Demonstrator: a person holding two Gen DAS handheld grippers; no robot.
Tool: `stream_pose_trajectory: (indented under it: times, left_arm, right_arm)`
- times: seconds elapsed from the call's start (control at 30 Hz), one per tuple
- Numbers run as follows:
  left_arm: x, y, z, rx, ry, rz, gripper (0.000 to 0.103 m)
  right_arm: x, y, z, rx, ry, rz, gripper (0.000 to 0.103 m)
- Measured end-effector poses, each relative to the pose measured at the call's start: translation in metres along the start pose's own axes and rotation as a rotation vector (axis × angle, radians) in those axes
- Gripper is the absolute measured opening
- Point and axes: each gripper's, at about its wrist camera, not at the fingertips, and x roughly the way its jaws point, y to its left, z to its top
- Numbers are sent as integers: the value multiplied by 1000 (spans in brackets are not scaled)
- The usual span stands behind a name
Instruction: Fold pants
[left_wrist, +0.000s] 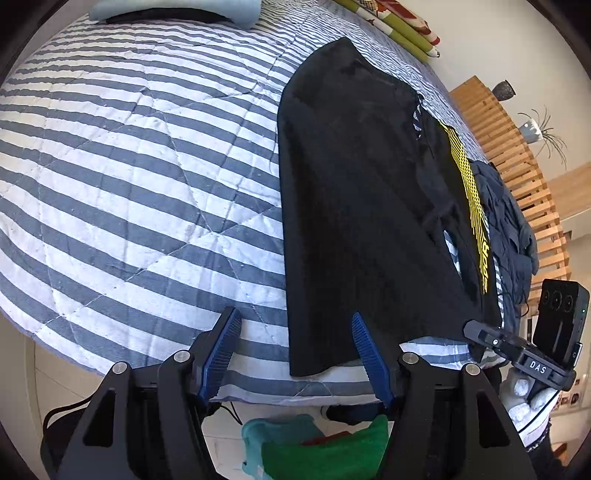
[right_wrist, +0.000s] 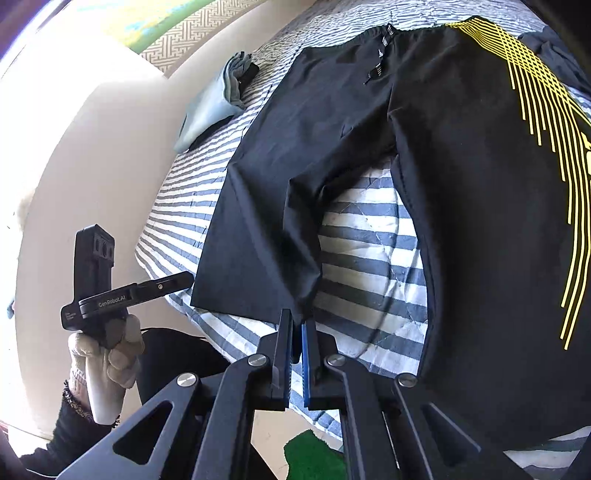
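Black pants (right_wrist: 461, 184) with yellow line print on one leg lie spread flat on a striped quilt (right_wrist: 369, 240), legs toward me. My right gripper (right_wrist: 295, 323) is shut on the inner hem corner of the plain leg (right_wrist: 258, 240). In the left wrist view that gripper (left_wrist: 471, 326) shows at the hem, held by a gloved hand. My left gripper (left_wrist: 294, 315) is open at the same leg's outer hem corner, its right pad (left_wrist: 369, 354) over the black cloth (left_wrist: 351, 221), its left pad over the quilt. Nothing is pinched between them. The left gripper (right_wrist: 184, 278) also shows in the right wrist view.
A folded light-blue garment (left_wrist: 173, 11) lies at the quilt's far end. A dark blue clothes heap (left_wrist: 509, 221) sits beyond the pants by a wooden slat rail (left_wrist: 517, 147). Green and teal cloth (left_wrist: 325, 450) lies on the floor below the bed edge.
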Motion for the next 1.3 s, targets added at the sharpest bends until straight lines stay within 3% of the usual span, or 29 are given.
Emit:
stream_pose_trajectory:
  times: [0.03,0.07,0.1,0.13,0.2,0.33,0.4,0.5,0.6,0.67,0.8,0.93,1.0,1.13,1.27,1.3]
  left_arm:
    - [1,-3,-1,12,-4,5,66]
    - [2,-6,-1,25,-1,12,55]
    - [5,-8,-2,37,9,29,22]
    - [8,-9,-4,43,27,42,7]
    - [4,-9,-6,53,24,65,1]
    - [-32,6,-3,7,-45,78,1]
    - [-49,15,2,-3,-77,112,1]
    - [-53,26,4,-2,-58,238,6]
    - [-55,35,0,-11,-51,348,31]
    - [-63,32,-3,-10,-81,313,31]
    - [-57,-16,-9,94,-86,206,31]
    - [-8,-99,-13,224,-10,78,34]
    - [13,-136,-21,301,39,20,44]
    - [39,-208,-46,440,96,-30,46]
    - [67,-259,-59,532,143,-84,65]
    - [74,-268,-61,548,151,-91,66]
  right_arm:
    - [3,3,2,-9,2,-12,4]
    - [4,4,1,-15,5,-20,4]
    - [5,5,1,-12,11,-21,4]
    - [7,5,0,-5,16,-17,4]
    - [9,3,-2,12,26,-6,4]
    - [11,14,-7,22,34,55,4]
    - [11,25,-11,-3,39,88,4]
    - [18,46,-18,-75,57,104,6]
    - [17,52,-27,-135,93,48,11]
    - [1,45,-34,-139,81,45,15]
    - [-68,-6,-42,-37,-70,-2,15]
    - [-139,-73,-50,112,-217,-121,15]
    - [-164,-98,-59,143,-262,-233,15]
    - [-194,-144,-76,210,-288,-316,15]
    - [-199,-170,-87,250,-275,-303,16]
    - [-195,-167,-85,252,-271,-295,16]
